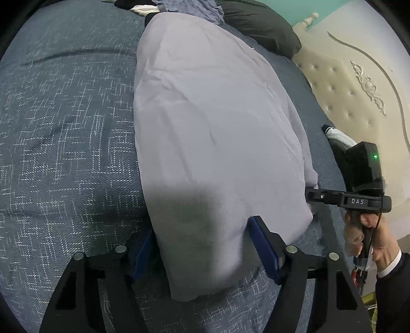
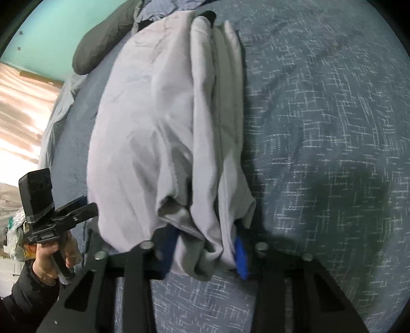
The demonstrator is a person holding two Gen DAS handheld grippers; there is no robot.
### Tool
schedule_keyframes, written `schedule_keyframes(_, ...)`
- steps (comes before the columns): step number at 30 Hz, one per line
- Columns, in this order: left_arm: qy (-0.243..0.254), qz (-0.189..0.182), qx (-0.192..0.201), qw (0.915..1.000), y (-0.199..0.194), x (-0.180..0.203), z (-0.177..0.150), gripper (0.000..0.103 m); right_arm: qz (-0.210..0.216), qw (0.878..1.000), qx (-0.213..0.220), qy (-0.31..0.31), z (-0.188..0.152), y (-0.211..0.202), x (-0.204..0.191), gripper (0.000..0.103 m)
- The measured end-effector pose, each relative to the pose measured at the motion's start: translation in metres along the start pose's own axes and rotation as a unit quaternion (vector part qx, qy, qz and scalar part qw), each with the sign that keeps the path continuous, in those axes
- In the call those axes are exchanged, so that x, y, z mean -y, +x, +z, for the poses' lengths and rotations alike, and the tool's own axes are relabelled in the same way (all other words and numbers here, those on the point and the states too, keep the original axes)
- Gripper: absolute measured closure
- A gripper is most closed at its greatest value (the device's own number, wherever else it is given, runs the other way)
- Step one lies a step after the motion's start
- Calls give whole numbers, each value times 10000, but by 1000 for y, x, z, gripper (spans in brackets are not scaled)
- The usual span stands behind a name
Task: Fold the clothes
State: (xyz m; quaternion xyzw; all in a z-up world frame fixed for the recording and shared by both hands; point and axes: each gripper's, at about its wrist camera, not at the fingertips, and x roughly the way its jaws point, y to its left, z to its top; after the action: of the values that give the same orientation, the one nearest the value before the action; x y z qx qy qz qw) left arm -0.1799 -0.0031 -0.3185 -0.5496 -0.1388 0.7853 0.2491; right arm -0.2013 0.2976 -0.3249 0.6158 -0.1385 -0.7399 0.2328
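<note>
As it lies lengthwise: pale lilac garment [image 1: 210, 123] folded narrow | left tongs [image 1: 202, 246] straddling it, apart | right tongs [image 2: 205, 248] clamped on bunched end.

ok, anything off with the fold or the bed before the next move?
One thing: the light grey garment is bunched at its near right corner, with uneven layers gathered between the right gripper fingers. Its left side lies smooth between the left gripper fingers. Loose clothes pile at the far end.

Garment [image 1: 212, 123]: lies lengthwise on the bed [image 1: 64, 128].
Pillow [image 1: 261, 28]: behind the garment, by the headboard [image 1: 346, 89].
Clothes heap [image 1: 189, 7]: beyond the garment's far end.
</note>
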Motion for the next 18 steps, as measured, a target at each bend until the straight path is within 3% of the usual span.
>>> schedule_keyframes(6,103,97,67,9999,-10,1,4,48,-150,9995,108,-239,-5,2,-26,89)
schedule_keyframes(9,190,183,129,9996,-14,8,7,56,-247,9986,247,-407,-6,-6,-36,92)
schedule_keyframes(11,250,226,157,9993,-9,7,5,60,-305,9977,318,-522,-18,-21,-17,93)
schedule_keyframes(18,333,278,300,9986,-21,16,14,68,-341,9952,531,-749,-11,-57,5,94)
